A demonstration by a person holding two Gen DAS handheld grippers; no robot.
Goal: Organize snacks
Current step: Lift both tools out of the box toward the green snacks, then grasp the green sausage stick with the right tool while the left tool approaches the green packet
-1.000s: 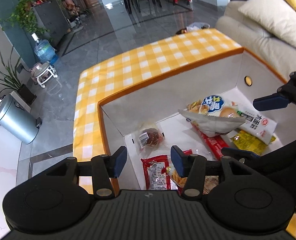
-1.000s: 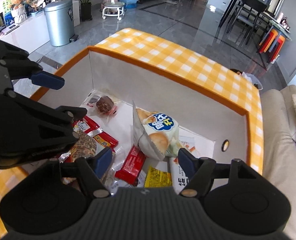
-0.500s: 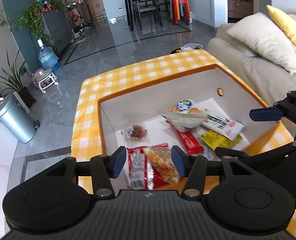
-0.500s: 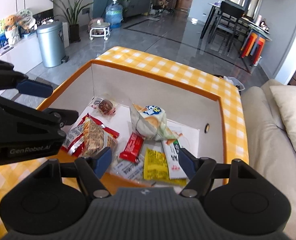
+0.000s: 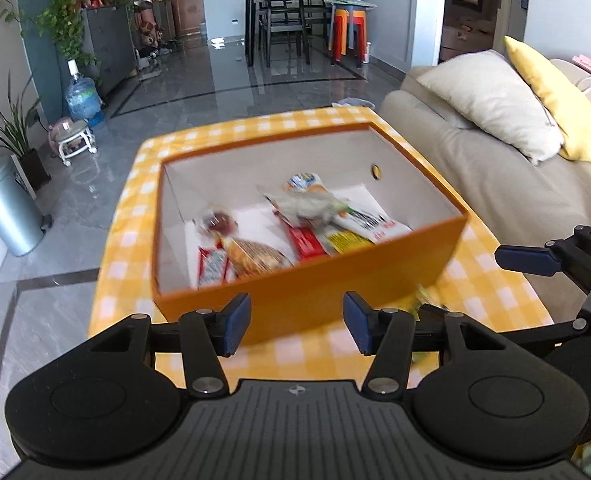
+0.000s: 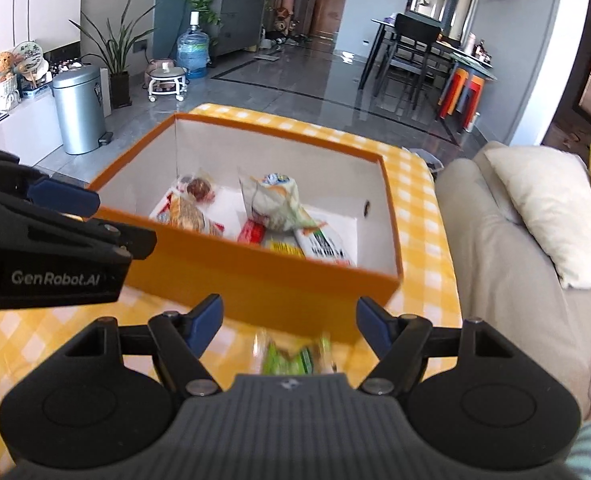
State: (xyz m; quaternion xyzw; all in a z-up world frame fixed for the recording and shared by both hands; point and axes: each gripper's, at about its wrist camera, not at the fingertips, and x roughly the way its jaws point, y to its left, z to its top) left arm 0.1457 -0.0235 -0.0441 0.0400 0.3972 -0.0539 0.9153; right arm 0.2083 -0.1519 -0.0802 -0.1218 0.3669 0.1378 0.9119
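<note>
The orange box (image 5: 307, 304) sat mid-frame in both wrist views, on a table with a yellow-and-white checked cloth (image 5: 491, 292). It looked like stiff cardboard, rectangular, with matte orange outer walls, a white lining, and a small round hole in the right-hand wall.

Going left to right inside it in the left wrist view: a clear wrapper with a round dark-brown pastry (image 5: 219, 222), a flat red packet (image 5: 211, 266), a crinkly bag with a tan, grainy-looking print (image 5: 255, 256), a red bar-shaped wrapper (image 5: 305, 242), a puffy pale bag (image 5: 307, 200) with a blue-and-orange top lying over the others, a small yellow sachet (image 5: 345, 242), and a long white pack (image 5: 369, 222) with dark print. Everything was a bit motion-blurred.

In the right wrist view, one green crinkly packet (image 6: 293, 358) was outside the box, on the cloth at the lower centre, blurry too.

The left gripper (image 5: 297, 328) sat at the bottom of its frame, black plastic with blue pads, jaws parted with nothing in them. The right gripper (image 6: 289, 322) was the same, jaws spread wide and empty, with the green packet lying below the gap and not pinched.
</note>
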